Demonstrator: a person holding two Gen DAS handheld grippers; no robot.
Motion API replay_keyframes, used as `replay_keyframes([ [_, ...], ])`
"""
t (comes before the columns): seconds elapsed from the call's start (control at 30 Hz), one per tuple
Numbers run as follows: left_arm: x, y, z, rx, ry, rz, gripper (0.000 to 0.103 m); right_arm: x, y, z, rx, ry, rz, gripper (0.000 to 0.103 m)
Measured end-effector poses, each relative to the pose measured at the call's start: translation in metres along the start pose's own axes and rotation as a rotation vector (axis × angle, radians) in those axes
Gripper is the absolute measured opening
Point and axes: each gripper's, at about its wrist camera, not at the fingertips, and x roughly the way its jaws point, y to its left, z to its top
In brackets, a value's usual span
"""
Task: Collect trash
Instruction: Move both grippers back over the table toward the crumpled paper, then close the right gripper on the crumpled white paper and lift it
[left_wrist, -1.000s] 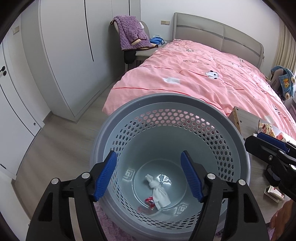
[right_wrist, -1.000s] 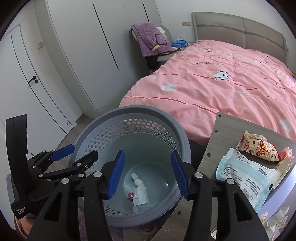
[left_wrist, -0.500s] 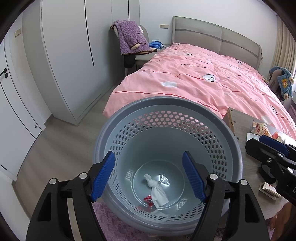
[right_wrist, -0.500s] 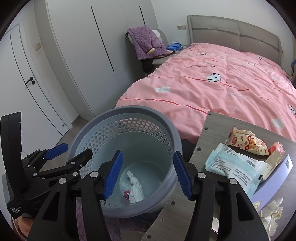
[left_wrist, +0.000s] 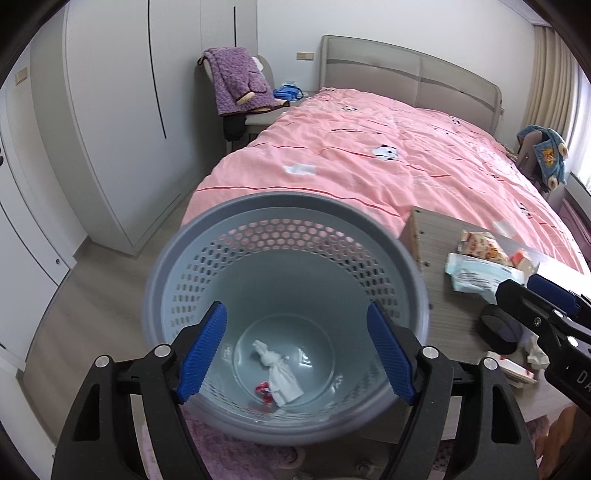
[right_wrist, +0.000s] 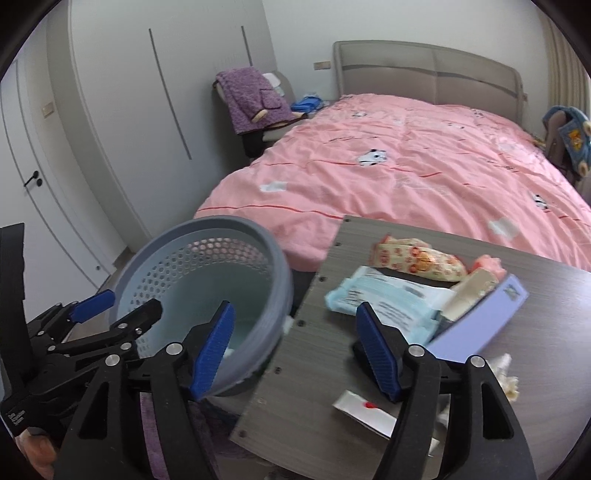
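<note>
Both claws wide open, empty.
Left claw (left_wrist: 295, 350) over basket (left_wrist: 207, 236), lower centre; right claw (right_wrist: 293, 349) above worktop (right_wrist: 317, 332) litter.

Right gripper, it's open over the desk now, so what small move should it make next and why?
Probably lower the right gripper onto the small white wrapper just ahead of it and close. Its jaws stand open and empty, the wrapper lies loose on the desk, and the basket stands beside the desk.
</note>
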Motion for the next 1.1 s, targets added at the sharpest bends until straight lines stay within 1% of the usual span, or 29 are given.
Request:
replay_keyframes([
  [0.2,-0.007,-0.027,-0.004,0.006,0.001,-0.039,0.076,-0.017,-0.031,-0.014,0.037,-0.020,-0.109,0.072],
  [0.37,-0.012,-0.053,-0.007,0.041,-0.007,-0.061,0.078,-0.032,-0.059,-0.026,0.068,-0.032,-0.179,0.076],
  [0.5,-0.016,-0.072,-0.010,0.065,-0.004,-0.081,0.081,-0.041,-0.081,-0.036,0.098,-0.042,-0.211,0.080],
  [0.57,-0.016,-0.080,-0.012,0.067,0.000,-0.092,0.083,-0.046,-0.092,-0.041,0.114,-0.045,-0.225,0.085],
  [0.7,-0.013,-0.092,-0.018,0.066,0.024,-0.106,0.083,-0.051,-0.112,-0.052,0.133,-0.035,-0.254,0.087],
  [0.8,-0.011,-0.101,-0.022,0.072,0.039,-0.114,0.083,-0.051,-0.123,-0.060,0.145,-0.031,-0.256,0.089],
  [0.97,-0.009,-0.123,-0.031,0.123,0.047,-0.063,0.083,-0.048,-0.136,-0.071,0.148,-0.021,-0.242,0.093],
  [1.1,-0.008,-0.130,-0.038,0.119,0.058,-0.049,0.083,-0.040,-0.141,-0.075,0.118,0.006,-0.212,0.093],
])
